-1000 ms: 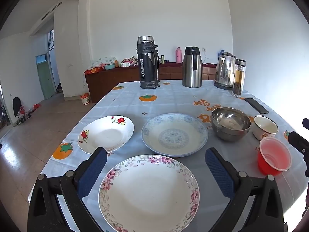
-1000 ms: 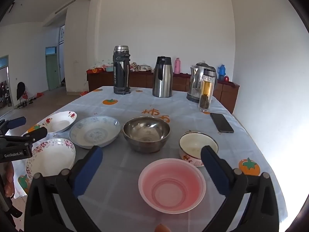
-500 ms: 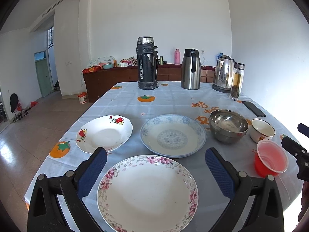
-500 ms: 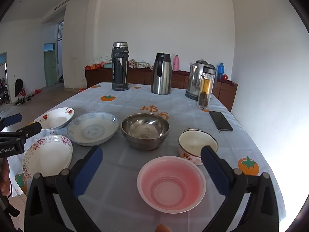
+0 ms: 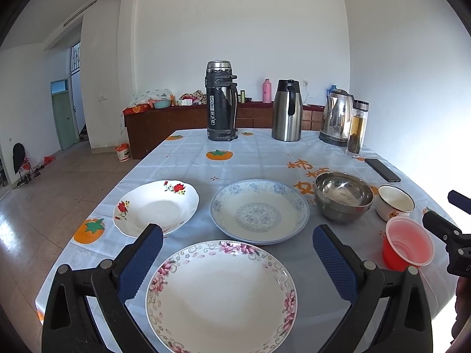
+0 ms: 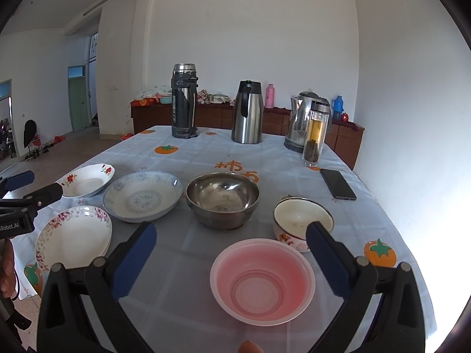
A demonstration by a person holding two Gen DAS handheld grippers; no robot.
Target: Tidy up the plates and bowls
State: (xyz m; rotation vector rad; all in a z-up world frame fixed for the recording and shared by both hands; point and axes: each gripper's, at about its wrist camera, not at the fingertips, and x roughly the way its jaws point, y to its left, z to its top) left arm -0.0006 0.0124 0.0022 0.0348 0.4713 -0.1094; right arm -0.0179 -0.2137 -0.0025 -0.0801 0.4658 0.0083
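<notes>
My left gripper (image 5: 234, 257) is open above the near rim of a pink-flowered plate (image 5: 220, 297). Beyond it lie a blue-patterned plate (image 5: 259, 211) and, to its left, a red-flowered plate (image 5: 156, 207). To the right stand a steel bowl (image 5: 343, 197), a white enamel bowl (image 5: 396, 203) and a pink plastic bowl (image 5: 407, 244). My right gripper (image 6: 231, 253) is open over the far rim of the pink plastic bowl (image 6: 262, 279), with the steel bowl (image 6: 222, 198) and enamel bowl (image 6: 303, 220) just past it. Both grippers hold nothing.
At the far end of the table (image 5: 265, 158) stand a black thermos (image 5: 220, 101), a steel jug (image 5: 287, 110), an electric kettle (image 5: 337, 117) and a tea bottle (image 5: 357, 129). A phone (image 6: 337, 184) lies near the right edge. A wooden sideboard (image 5: 164, 125) lines the back wall.
Both views have tilted up slightly, so the dishes sit a bit lower in frame. Neither gripper has opened, shut or taken hold of anything.
</notes>
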